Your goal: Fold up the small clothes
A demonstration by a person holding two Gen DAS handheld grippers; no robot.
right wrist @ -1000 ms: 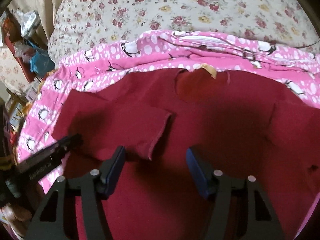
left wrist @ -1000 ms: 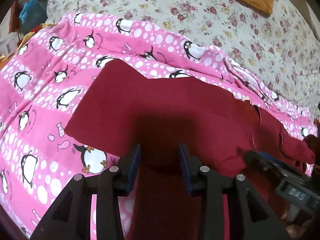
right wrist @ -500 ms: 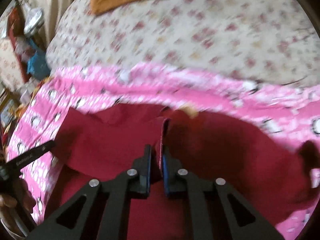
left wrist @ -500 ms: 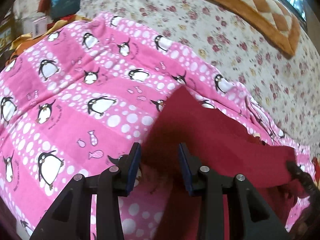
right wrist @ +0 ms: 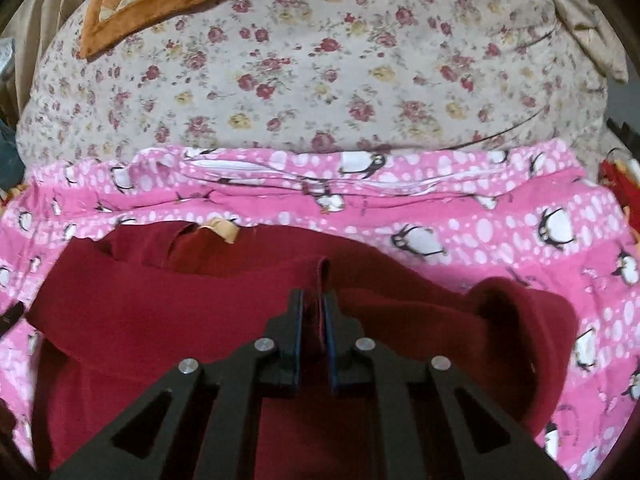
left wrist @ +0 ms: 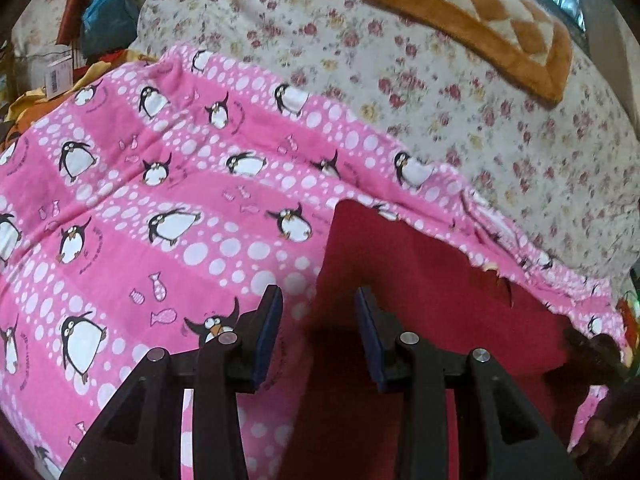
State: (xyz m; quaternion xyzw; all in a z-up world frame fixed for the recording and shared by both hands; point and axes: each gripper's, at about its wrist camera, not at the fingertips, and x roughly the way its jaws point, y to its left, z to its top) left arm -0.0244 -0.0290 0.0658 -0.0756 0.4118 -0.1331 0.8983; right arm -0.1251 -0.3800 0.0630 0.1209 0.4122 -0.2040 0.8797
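A dark red garment (left wrist: 420, 288) lies on a pink penguin blanket (left wrist: 180, 184). In the left wrist view my left gripper (left wrist: 318, 296) hovers over the garment's left edge, jaws apart with a clear gap and nothing pinched. In the right wrist view my right gripper (right wrist: 314, 296) is shut on a raised fold of the red garment (right wrist: 160, 304), its hem standing up between the pads. The cloth drapes from that fold to both sides, and a sleeve (right wrist: 532, 320) bulges at the right. A tan neck label (right wrist: 224, 228) shows at the garment's far edge.
The pink blanket (right wrist: 520, 232) lies on a floral bedsheet (right wrist: 320, 80), also seen as floral bedsheet (left wrist: 440, 100). An orange checked cushion (left wrist: 480, 12) lies at the back. Bags and boxes (left wrist: 100, 20) crowd the far left beside the bed.
My right gripper closed on the folded sleeve edge, lifted it and carried it across the garment. The left wrist view swung left, so more pink blanket shows and less red cloth.
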